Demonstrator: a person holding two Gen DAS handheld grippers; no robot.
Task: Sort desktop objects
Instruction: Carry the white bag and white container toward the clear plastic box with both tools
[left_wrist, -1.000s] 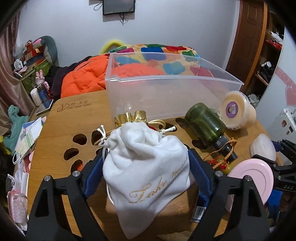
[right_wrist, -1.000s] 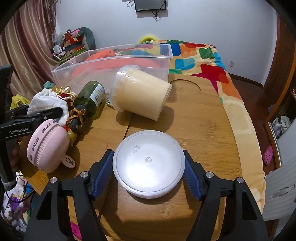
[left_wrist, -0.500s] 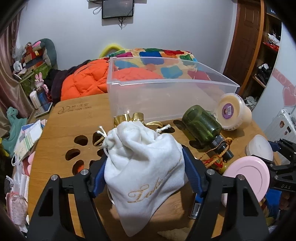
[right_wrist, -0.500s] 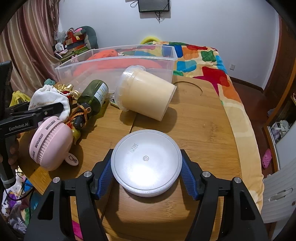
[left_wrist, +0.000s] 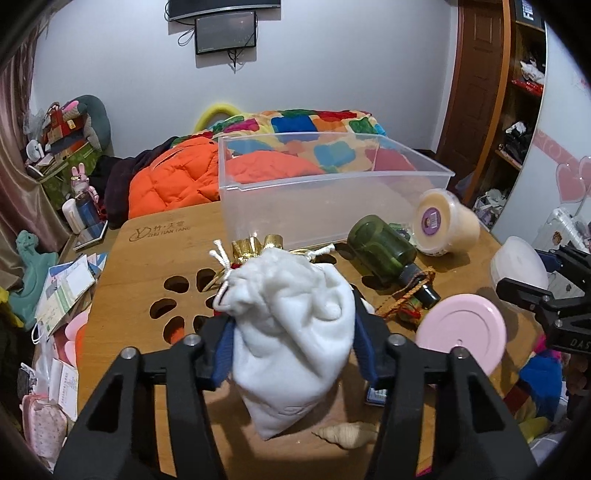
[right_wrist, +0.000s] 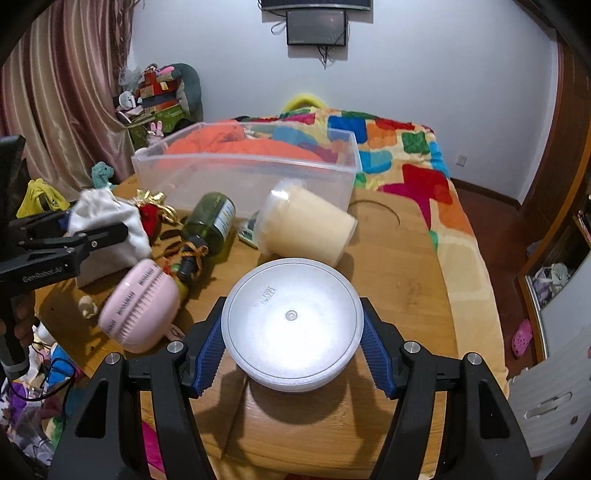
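My left gripper (left_wrist: 293, 347) is shut on a white drawstring pouch (left_wrist: 291, 325) and holds it above the wooden table (left_wrist: 147, 266). My right gripper (right_wrist: 293, 354) is shut on a round white lidded tub (right_wrist: 293, 321), held just above the table (right_wrist: 406, 280). A clear plastic bin (left_wrist: 325, 188) stands at the table's far side; it also shows in the right wrist view (right_wrist: 243, 177). The pouch shows at the left of the right wrist view (right_wrist: 107, 225).
A green bottle (left_wrist: 388, 254), a cream tub on its side (left_wrist: 443, 221), a pink round case (left_wrist: 461, 336), a gold-and-red trinket (left_wrist: 255, 247) and a small shell (left_wrist: 347, 435) lie on the table. A bed with an orange jacket (left_wrist: 173, 181) lies behind.
Both grippers have risen: the pouch has lifted off the table, baring a shell beneath it, and the white tub has come up off the table.
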